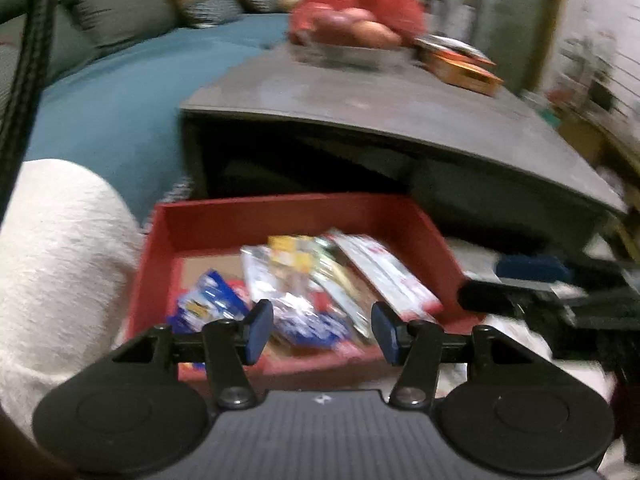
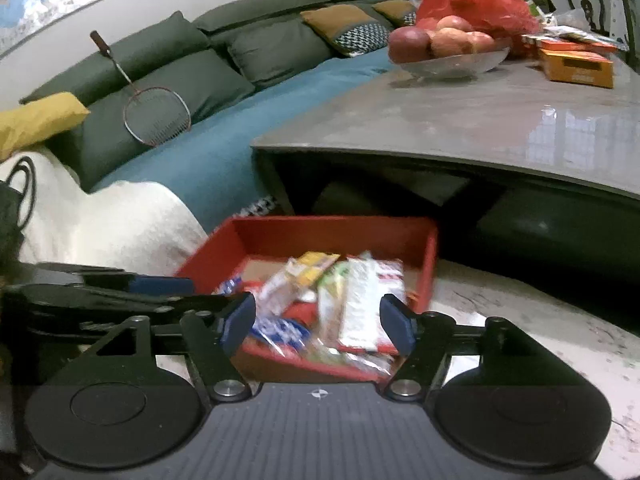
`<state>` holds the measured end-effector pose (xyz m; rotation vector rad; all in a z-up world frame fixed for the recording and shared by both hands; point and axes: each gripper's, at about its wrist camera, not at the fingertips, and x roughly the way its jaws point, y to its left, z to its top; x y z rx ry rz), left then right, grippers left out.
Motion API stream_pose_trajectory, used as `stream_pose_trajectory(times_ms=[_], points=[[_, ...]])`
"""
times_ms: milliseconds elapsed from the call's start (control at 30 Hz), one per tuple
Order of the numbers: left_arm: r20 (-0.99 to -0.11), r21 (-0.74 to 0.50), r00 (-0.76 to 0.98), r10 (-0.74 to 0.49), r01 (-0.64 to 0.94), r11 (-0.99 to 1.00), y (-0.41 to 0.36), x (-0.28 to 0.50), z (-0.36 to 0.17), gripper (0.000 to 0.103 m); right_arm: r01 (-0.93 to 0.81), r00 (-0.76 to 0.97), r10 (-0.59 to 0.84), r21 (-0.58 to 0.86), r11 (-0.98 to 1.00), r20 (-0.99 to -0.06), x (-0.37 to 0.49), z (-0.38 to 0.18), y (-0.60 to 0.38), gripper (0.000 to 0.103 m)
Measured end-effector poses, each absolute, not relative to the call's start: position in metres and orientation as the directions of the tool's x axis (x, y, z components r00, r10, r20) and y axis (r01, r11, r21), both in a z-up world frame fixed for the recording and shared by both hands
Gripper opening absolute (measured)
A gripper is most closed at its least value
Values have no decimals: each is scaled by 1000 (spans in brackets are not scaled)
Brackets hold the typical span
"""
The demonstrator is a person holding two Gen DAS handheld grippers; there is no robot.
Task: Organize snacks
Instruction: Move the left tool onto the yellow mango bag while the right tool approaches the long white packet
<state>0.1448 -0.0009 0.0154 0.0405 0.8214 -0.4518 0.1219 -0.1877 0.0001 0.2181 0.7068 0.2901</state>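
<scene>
A red box (image 1: 280,216) sits on the pale floor in front of a low grey table, and several snack packets (image 1: 304,280) lie loose inside it. My left gripper (image 1: 323,332) hovers over the box's near edge, open, with nothing pressed between its blue pads. From the right wrist, the same red box (image 2: 328,232) and its packets (image 2: 360,300) lie just ahead. My right gripper (image 2: 318,324) is open above the near rim and holds nothing. Each gripper shows at the side of the other's view: the right gripper (image 1: 520,296) and the left gripper (image 2: 120,292).
The grey coffee table (image 2: 480,120) overhangs the space behind the box and carries a glass bowl of apples (image 2: 448,52), a red bag (image 2: 472,0) and orange boxes (image 2: 576,66). A sofa with a teal cover (image 2: 208,152), a white blanket (image 2: 112,216) and a badminton racket (image 2: 156,116) lie to the left.
</scene>
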Motion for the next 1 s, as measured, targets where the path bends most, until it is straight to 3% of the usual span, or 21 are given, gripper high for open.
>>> stream_pose_trajectory(times_ms=[233,567,767,833,900,933,1000], points=[[-742,-66,411,-530,742,668,-28,84,0,49,-218,667,319,234,948,-673,81,-11,-223,86],[-835,103,288,-470,920,379,-63,90,-30,49,-194,573,316,249,949,-756,87,-41,-243,86],[-895,63,166,-415,966,251,-80,103,-51,50,-183,540,310,251,951,-782,100,-54,-246,86],[-905,82,166,-392,972,222,-85,106,-59,56,-171,534,314,263,949,-785,103,-57,-249,86],[-909,75,148,-389,978,197,-88,113,-61,73,-165,528,316,270,949,-788,105,-59,-251,86],[-914,75,139,-380,981,181,-90,114,-63,73,-162,524,318,274,948,-790,106,-60,-252,86],[-926,83,120,-359,990,117,-94,108,-66,88,-154,515,322,284,946,-794,107,-63,-254,86]])
